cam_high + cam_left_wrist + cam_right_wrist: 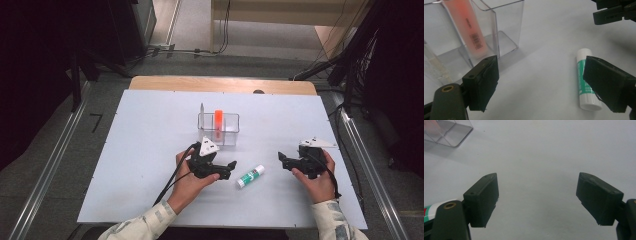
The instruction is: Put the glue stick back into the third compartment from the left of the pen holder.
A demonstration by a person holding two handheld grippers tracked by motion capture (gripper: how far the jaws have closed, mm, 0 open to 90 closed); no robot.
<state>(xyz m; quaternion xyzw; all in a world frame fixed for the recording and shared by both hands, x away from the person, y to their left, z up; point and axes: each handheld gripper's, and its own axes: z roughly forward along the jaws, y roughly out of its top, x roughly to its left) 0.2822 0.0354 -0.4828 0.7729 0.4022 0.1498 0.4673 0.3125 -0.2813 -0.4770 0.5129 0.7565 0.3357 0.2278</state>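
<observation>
High view: my left gripper (pixel 231 165) sits just left of centre on the white worktop (pixel 140 150), jaws wide apart and empty, pointing right toward the glue stick (pixel 250 176), which lies flat just beyond its tips, tilted with the white cap toward lower left. My right gripper (pixel 281 157) rests right of centre, also spread and holding nothing, aimed left. The clear organizer (pixel 218 129) stands above the left gripper with an orange tube (pixel 218 119) upright inside. Left gripper view: the glue stick (pixel 586 80) lies at lower right, partly behind the right-hand jaw, not yet between the jaws; white body, green label, cap end nearest the camera. The organizer (pixel 506 30) fills the upper left, the orange tube (pixel 469 27) leaning in a compartment. Right gripper view: jaws far apart over bare worktop, a sliver of the glue stick (pixel 431 208) at lower left edge. I judge this the approach to pick up the stick; next I must shift the left gripper so the jaws straddle it, then close.
</observation>
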